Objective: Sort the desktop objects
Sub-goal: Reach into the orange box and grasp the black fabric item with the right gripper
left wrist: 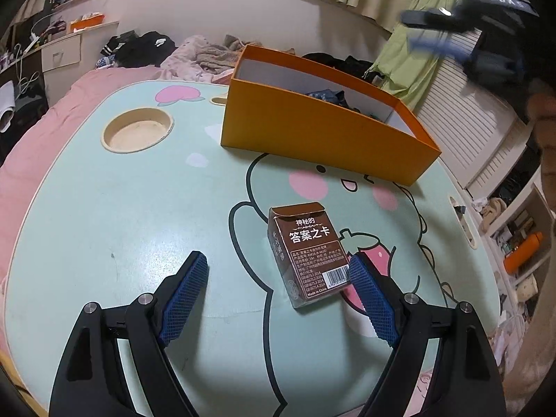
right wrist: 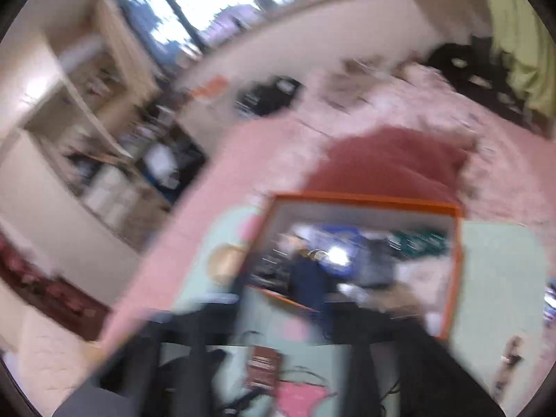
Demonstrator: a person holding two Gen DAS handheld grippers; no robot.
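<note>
**Brown card box lies flat before the orange bin**

The brown card box (left wrist: 308, 252) is small, with white Chinese lettering, fine print and a barcode. It lies flat on the mint cartoon table (left wrist: 121, 215), flap end towards the orange box (left wrist: 319, 132), long axis slanting slightly. The left gripper (left wrist: 278, 295) stands wide apart, its right pad just beside the box. The right gripper (left wrist: 448, 31) is blurred; its jaw state cannot be told.

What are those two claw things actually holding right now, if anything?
Nothing. The left gripper stands open over the table, the brown card box lying loose by one finger. The right gripper, blurred above the orange box, looks empty.
</note>
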